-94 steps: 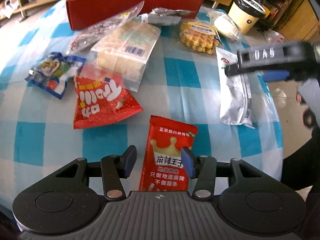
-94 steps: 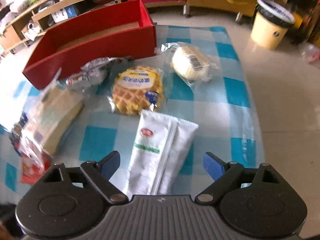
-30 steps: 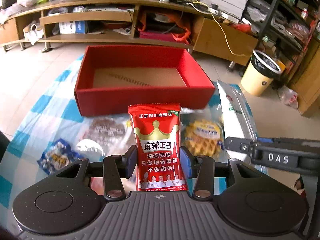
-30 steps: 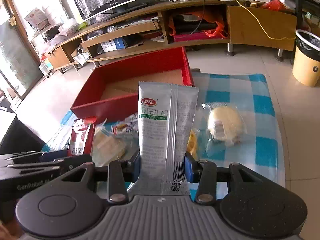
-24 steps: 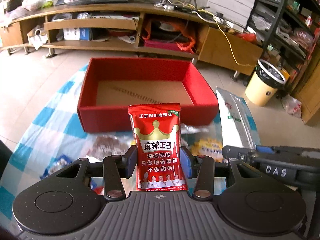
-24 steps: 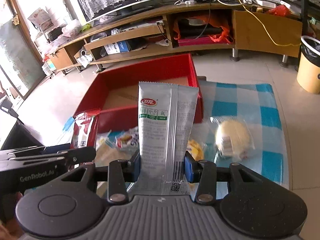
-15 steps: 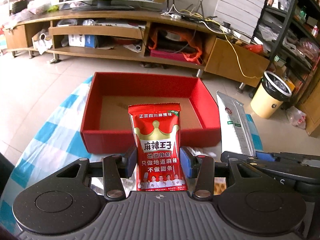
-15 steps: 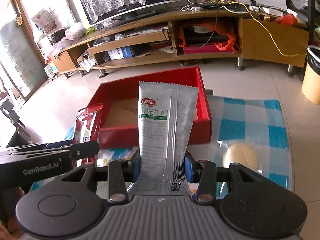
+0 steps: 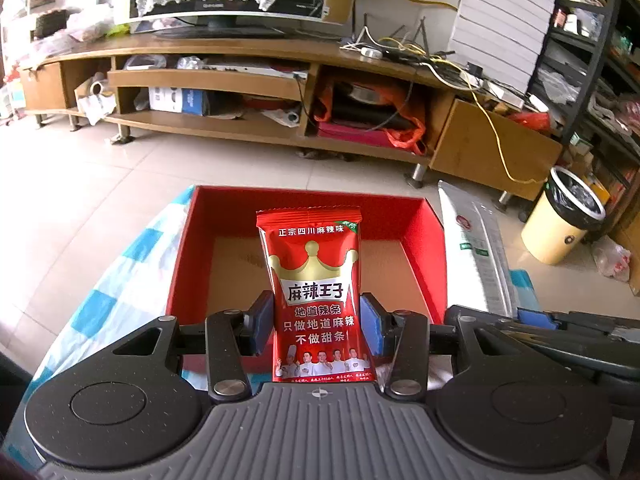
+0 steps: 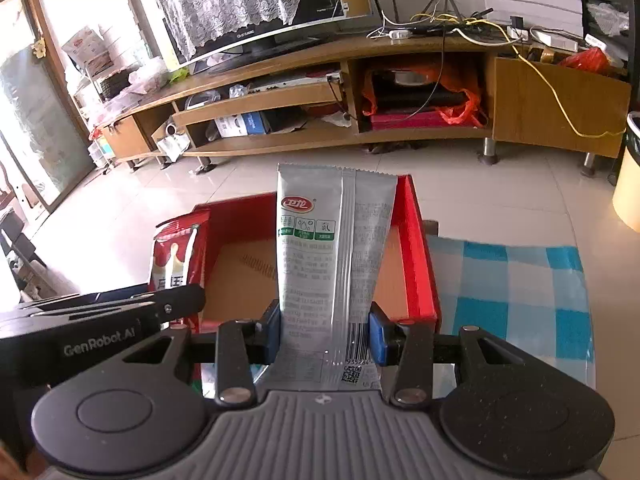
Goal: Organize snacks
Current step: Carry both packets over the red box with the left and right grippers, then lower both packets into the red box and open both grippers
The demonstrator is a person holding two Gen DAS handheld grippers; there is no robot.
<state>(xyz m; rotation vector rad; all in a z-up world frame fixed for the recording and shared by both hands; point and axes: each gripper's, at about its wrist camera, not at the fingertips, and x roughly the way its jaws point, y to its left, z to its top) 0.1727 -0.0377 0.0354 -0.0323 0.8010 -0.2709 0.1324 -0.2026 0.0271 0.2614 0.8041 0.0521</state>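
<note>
My left gripper (image 9: pixel 316 326) is shut on a red snack packet with a gold crown (image 9: pixel 312 280), held upright over the open red box (image 9: pixel 424 240). My right gripper (image 10: pixel 326 330) is shut on a tall silver-grey snack pouch (image 10: pixel 332 248), also upright above the red box (image 10: pixel 416 256). The box's brown cardboard floor shows nothing lying in it. In the left wrist view the silver pouch (image 9: pixel 476 248) stands at the right, just past the box's right wall. In the right wrist view the red packet (image 10: pixel 178 256) and the left gripper's body (image 10: pixel 100 320) are at the left.
The box sits at the far end of a table with a blue-and-white checked cloth (image 10: pixel 520 280). Beyond lie tiled floor, a long wooden TV stand (image 9: pixel 280 92) and a cream waste bin (image 9: pixel 560 220) at the right. The other snacks on the table are out of view.
Both grippers closed on their packets, lifted them off the cloth and carried them forward. The box has grown nearer and now lies under both packets; the loose snacks have dropped out of view.
</note>
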